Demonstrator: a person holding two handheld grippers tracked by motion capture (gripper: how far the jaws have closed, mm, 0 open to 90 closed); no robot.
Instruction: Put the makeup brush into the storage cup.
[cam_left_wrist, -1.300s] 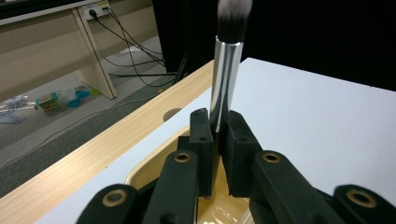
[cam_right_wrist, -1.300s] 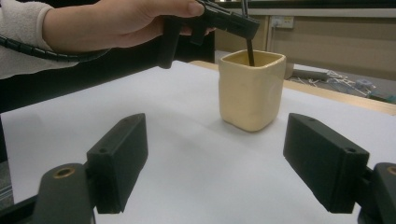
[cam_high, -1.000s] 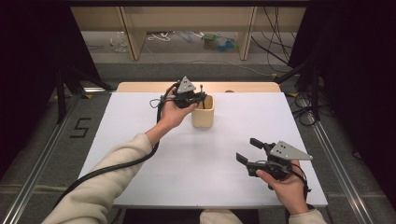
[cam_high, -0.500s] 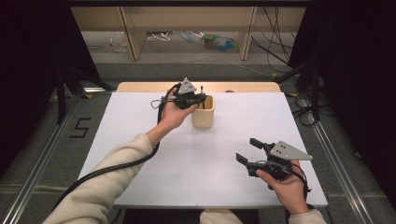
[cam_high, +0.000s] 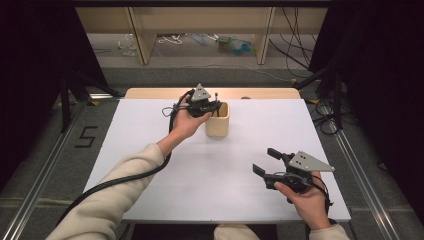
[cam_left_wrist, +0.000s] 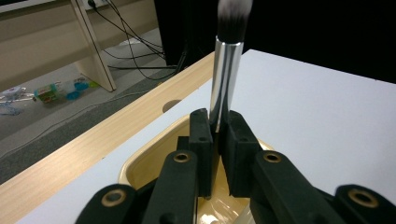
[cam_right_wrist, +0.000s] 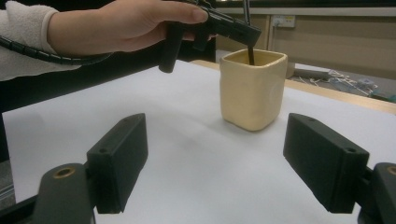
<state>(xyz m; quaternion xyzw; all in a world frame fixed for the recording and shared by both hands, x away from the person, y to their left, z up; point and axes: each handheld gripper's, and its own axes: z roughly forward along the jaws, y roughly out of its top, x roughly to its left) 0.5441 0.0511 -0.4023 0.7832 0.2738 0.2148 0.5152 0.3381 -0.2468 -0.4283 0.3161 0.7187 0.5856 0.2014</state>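
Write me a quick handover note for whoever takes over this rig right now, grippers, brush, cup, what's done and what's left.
Left gripper: jaws shut on the makeup brush, bristles up, handle end inside the cream cup.
Right gripper: jaws open, holding nothing, near the table's front right.
Done: brush gripped, its lower end in the cup.
Left: probably release the brush into the cup and withdraw the left gripper.

The slim brush with the polished silver metal ferrule (cam_left_wrist: 225, 74) gleams like a mirror, topped by soft dark bristles at the upper middle of the left gripper view. The cream, square-sided cup (cam_right_wrist: 252, 88) has a smooth, faintly glossy glaze. The left gripper (cam_left_wrist: 217, 135) and the right gripper (cam_right_wrist: 233, 163) have 2 matt black, plastic-looking jaws each. The white tabletop (cam_high: 150, 145) looks smooth and matt, edged by pale wood (cam_high: 150, 93).
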